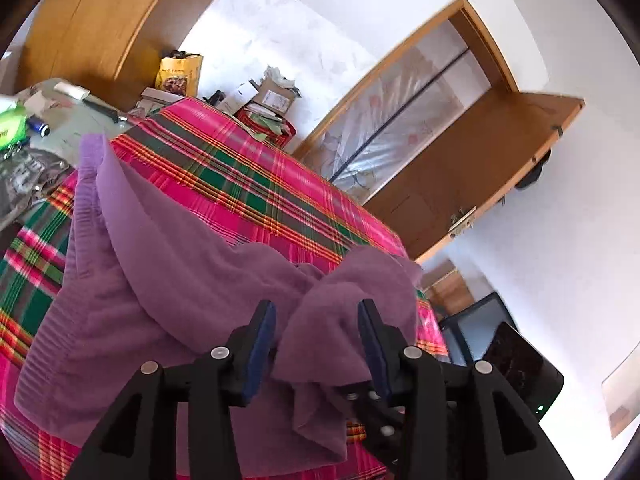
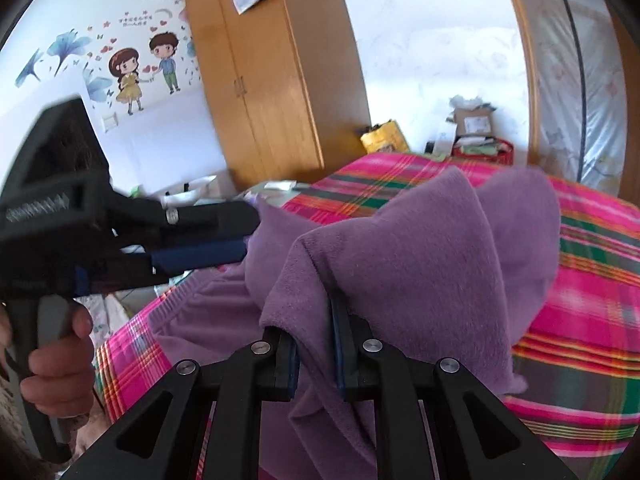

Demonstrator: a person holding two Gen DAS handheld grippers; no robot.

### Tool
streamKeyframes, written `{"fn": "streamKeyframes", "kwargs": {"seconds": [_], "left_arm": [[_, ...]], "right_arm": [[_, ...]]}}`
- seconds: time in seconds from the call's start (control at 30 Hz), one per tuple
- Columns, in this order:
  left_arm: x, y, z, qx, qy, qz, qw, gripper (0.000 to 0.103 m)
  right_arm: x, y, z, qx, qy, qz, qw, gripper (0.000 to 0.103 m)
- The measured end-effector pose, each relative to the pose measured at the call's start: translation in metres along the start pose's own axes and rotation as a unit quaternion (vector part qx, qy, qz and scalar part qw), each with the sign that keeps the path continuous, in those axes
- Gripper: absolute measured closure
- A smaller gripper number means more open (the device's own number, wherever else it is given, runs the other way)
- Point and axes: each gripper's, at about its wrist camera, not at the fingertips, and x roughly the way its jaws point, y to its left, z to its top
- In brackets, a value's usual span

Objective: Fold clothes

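Your right gripper pinches the purple garment, angled down; your left gripper, at nine o'clock, stands spread around a fold.

The left claw stands wide, with a bunched fold of the purple garment between its blue pads. The garment spreads over a pink plaid cloth. Beyond are boxes and a wardrobe.

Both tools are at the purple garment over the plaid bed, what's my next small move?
Probably close the left tool: its pads stand apart around a bunch of the purple garment, while the right tool already pinches a fold above the plaid cover.
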Motion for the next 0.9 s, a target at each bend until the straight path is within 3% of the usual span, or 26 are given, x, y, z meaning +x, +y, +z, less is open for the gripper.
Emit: {"fn": "streamKeyframes", "kwargs": {"seconds": [0.2, 0.27, 0.4, 0.6, 0.77, 0.8, 0.9], "left_arm": [[0.025, 0.001, -0.001, 0.021, 0.047, 0.026, 0.9984, 0.060], [0.035, 0.004, -0.006, 0.020, 0.066, 0.053, 0.9962, 0.060], [0.043, 0.010, -0.008, 0.007, 0.077, 0.039, 0.9962, 0.055], [0.048, 0.019, -0.006, -0.007, 0.080, 0.055, 0.9952, 0.055], [0.050, 0.032, -0.005, -0.029, 0.078, 0.075, 0.9937, 0.055], [0.049, 0.036, -0.006, -0.037, 0.078, 0.077, 0.9934, 0.055], [0.051, 0.043, -0.006, -0.048, 0.079, 0.077, 0.9927, 0.055]], "right_arm": [[0.017, 0.006, -0.008, 0.003, 0.022, 0.010, 1.000, 0.088], [0.017, 0.005, -0.008, 0.009, 0.024, 0.011, 1.000, 0.087], [0.012, 0.003, -0.009, 0.008, 0.033, 0.007, 0.999, 0.086], [-0.012, -0.004, -0.019, 0.015, 0.026, 0.016, 0.999, 0.076], [-0.043, -0.034, -0.026, 0.047, -0.003, -0.024, 0.999, 0.071], [-0.046, -0.043, -0.028, 0.058, -0.004, -0.036, 0.998, 0.066], [-0.047, -0.069, -0.034, 0.098, 0.008, -0.069, 0.993, 0.065]]}}
